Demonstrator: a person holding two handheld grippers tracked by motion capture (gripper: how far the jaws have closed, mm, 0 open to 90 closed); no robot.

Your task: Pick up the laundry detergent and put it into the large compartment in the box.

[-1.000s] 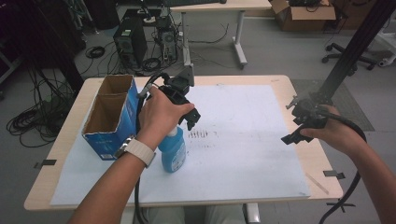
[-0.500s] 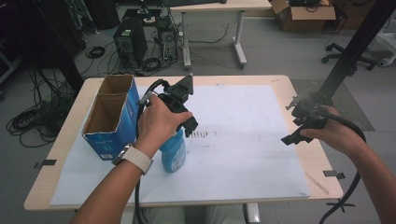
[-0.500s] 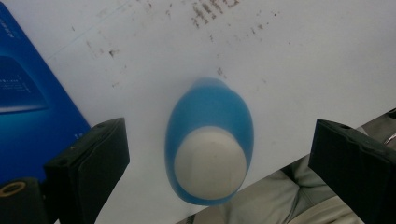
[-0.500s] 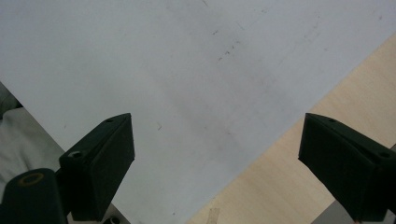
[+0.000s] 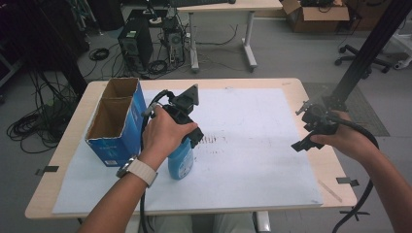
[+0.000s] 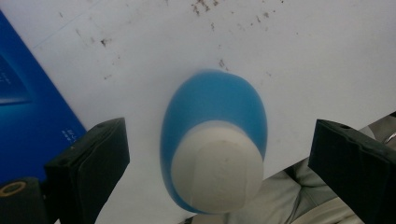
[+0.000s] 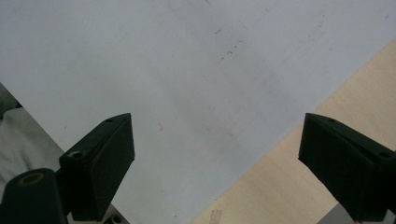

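the blue bottle (image 6: 212, 140) stands upright on the white sheet (image 5: 252, 145) that covers the worktop (image 5: 296, 87), just beside the open blue box (image 5: 114, 124) at the left. seen from the left gripper view, its white cap points straight up between the two black jaws, which stand wide apart on either side and touch nothing. so the left tongs (image 5: 187, 131) are released and hang right above the bottle, lined up over the cap. judging from this, the grasp is not yet made: the tongs must come down and close on the bottle, and any lifting or placing, perhaps into the box, is all left to do. the right tongs (image 5: 311, 133) are released too, idle over the sheet's right edge, well apart from the bottle.
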